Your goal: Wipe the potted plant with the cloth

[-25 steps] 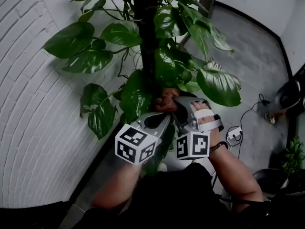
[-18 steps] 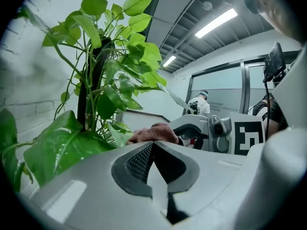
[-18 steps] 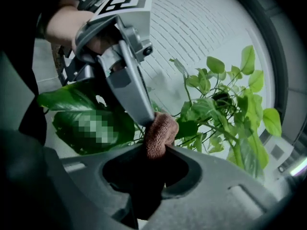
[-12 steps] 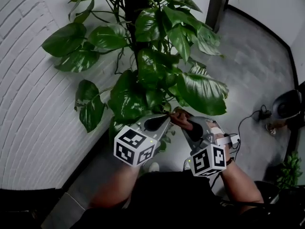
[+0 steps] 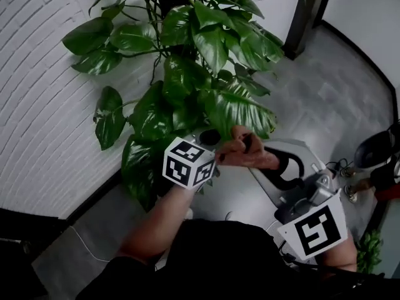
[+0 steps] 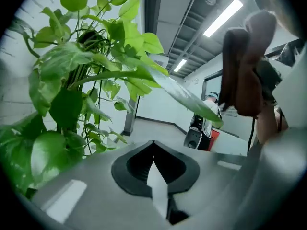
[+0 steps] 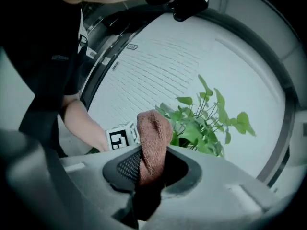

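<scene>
The potted plant (image 5: 206, 49) climbs a dark pole, its broad green leaves spreading across the upper half of the head view. My right gripper (image 5: 248, 147) is shut on a brown cloth (image 5: 239, 153), held just below a large drooping leaf (image 5: 240, 108). In the right gripper view the cloth (image 7: 153, 143) stands up out of the jaws, with the plant (image 7: 211, 123) beyond it. My left gripper (image 5: 209, 137) sits beside the cloth at the lower leaves, its jaws shut with nothing in them (image 6: 156, 176). In the left gripper view the cloth (image 6: 244, 71) hangs at the upper right.
A white brick wall (image 5: 44, 124) runs along the left. A dark pillar (image 5: 306, 17) stands at the back right. On the grey floor at the right lie a cable (image 5: 340, 164) and a dark rounded object (image 5: 375, 145). A small plant (image 5: 369, 242) is at the lower right.
My right gripper has drawn back down and to the right with the cloth still in it. The left gripper has stayed by the lower leaves. The head view has shifted.
</scene>
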Tool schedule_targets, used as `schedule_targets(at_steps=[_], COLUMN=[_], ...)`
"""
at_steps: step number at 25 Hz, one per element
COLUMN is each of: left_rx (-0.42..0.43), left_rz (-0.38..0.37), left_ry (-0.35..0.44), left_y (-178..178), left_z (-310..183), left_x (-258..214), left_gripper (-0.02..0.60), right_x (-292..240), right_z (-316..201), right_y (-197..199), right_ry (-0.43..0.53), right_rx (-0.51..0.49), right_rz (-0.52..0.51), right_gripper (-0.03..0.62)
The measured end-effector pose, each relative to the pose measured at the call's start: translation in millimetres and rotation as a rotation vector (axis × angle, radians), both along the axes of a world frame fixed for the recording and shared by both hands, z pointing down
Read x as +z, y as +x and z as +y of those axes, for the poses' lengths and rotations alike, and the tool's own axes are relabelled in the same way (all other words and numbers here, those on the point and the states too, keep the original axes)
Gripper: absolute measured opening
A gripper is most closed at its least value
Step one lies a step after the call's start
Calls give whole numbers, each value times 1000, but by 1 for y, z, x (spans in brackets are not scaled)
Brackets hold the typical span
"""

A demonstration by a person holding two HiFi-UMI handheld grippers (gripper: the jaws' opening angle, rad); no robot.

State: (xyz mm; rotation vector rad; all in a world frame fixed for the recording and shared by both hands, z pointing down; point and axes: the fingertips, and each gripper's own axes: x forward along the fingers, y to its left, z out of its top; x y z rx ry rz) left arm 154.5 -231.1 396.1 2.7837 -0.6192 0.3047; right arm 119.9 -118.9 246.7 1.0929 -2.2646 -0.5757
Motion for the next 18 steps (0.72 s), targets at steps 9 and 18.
schedule_targets(at_steps=[9, 18], left_rx=[-68, -145], left_rz=[68, 25], left_ry=[104, 133], left_y=[35, 22], left_z=[16, 9], left_x=[-34, -32], left_gripper=[17, 17], right_x=[-5, 44], right_z=[-109, -117], right_y=[14, -2], right_ry=[111, 129], right_rx=[-14, -146], right_rz=[250, 401], right_gripper=[69, 69])
